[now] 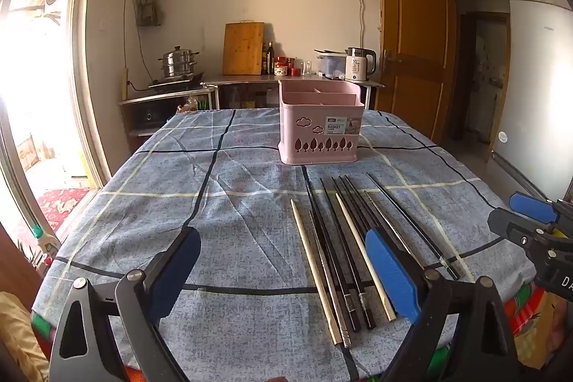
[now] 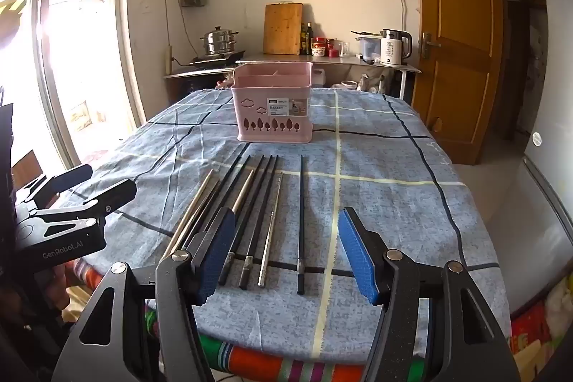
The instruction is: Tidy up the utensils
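Both grippers, left (image 1: 283, 271) and right (image 2: 284, 253), hover open-jawed above chopsticks (image 2: 250, 221).

Tablecloth (image 1: 222, 203): mottled blue-grey, crossed by thin black and cream lines in a large check. Basket (image 1: 320, 127), toward the table's far edge: pale pink, with cloud outlines and a row of tree-shaped cut-outs. Chopsticks (image 2: 250, 221), near the front edge: mostly black, some cream, some silver metal. Gripper pads (image 2: 352, 256): bright blue on black fingers. Underlying cloth (image 2: 250, 358) at the front edge: multicoloured stripes.
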